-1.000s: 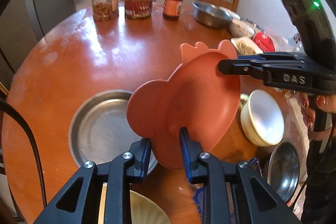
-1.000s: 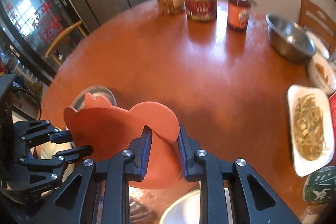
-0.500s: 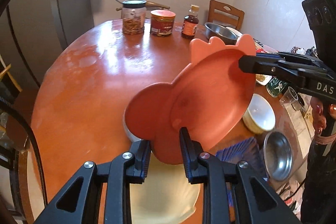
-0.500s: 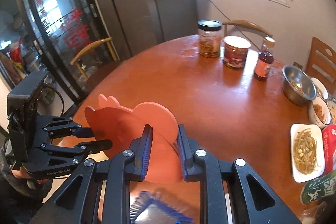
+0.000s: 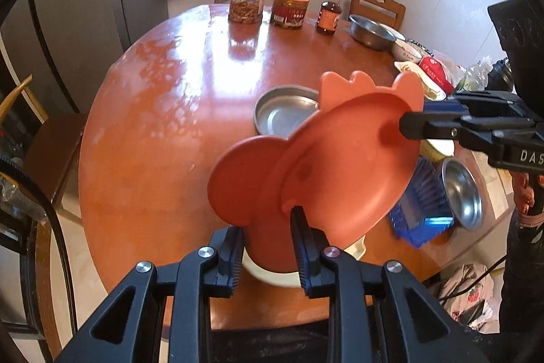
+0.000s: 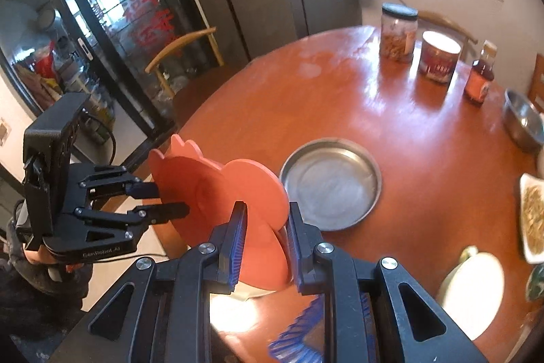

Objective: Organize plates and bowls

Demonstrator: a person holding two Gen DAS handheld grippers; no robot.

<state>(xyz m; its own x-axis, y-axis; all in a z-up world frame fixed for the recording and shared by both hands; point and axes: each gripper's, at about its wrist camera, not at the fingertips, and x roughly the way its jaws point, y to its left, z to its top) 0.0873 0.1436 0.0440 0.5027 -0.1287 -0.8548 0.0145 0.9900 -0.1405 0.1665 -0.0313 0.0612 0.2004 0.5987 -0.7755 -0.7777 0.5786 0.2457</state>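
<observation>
Item: orange plate (image 5: 343, 165), lobed rim, held tilted above bench (image 5: 163, 111). Left gripper (image 5: 268, 247) and right gripper (image 6: 263, 247) jaws clenched on opposite rim lobes. Likely light, stiff, slippery plastic; grasp by lobes.

A round wooden table (image 5: 163, 111) carries a steel pan (image 5: 285, 114), jars (image 5: 248, 4) and bowls (image 5: 372, 29).
</observation>
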